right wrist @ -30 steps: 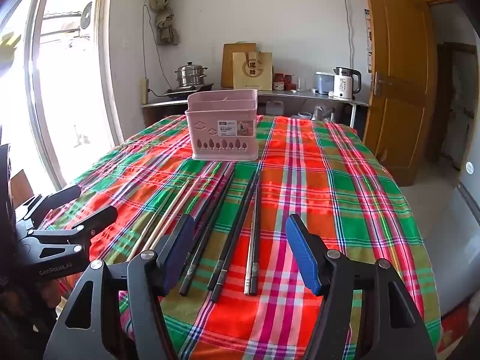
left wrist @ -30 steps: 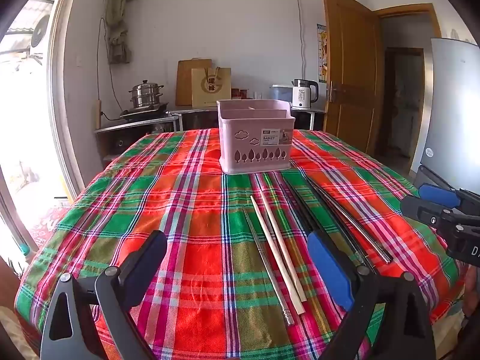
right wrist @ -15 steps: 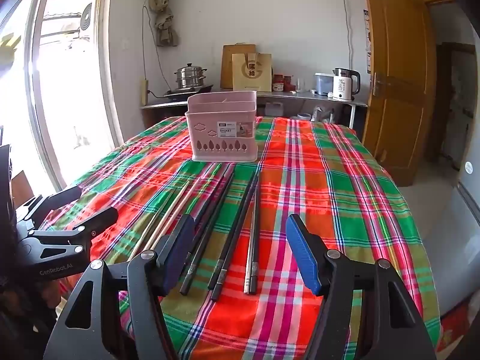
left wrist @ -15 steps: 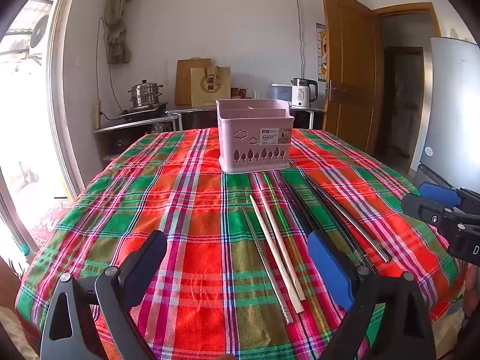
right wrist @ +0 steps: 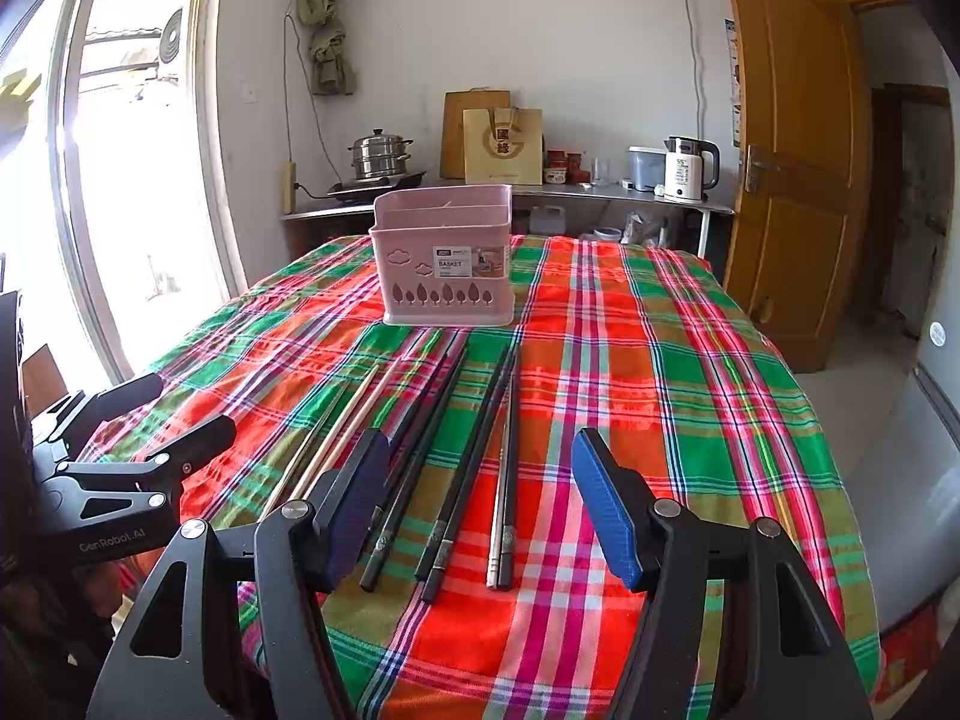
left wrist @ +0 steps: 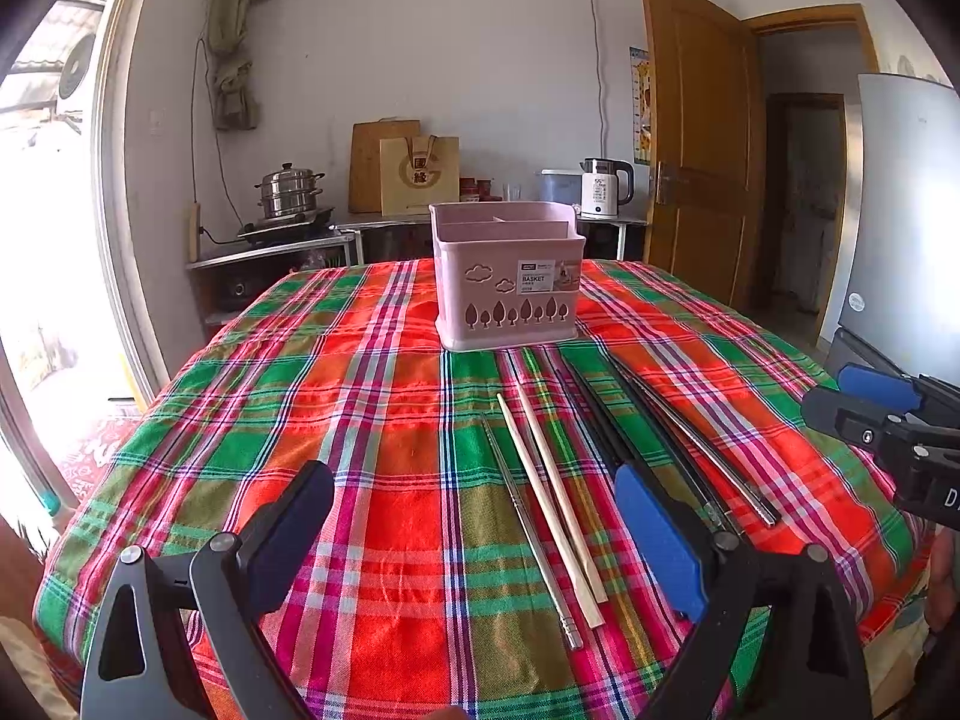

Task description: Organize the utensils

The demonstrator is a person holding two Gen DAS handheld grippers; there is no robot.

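While chopsticks [right wrist: 468, 474] lie loose, both hand-held grippers gape.

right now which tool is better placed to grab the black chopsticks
Right. The right tool is open with the black chopsticks lying between its fingers, near ends close below. The left tool, also open, frames the wooden chopsticks instead.
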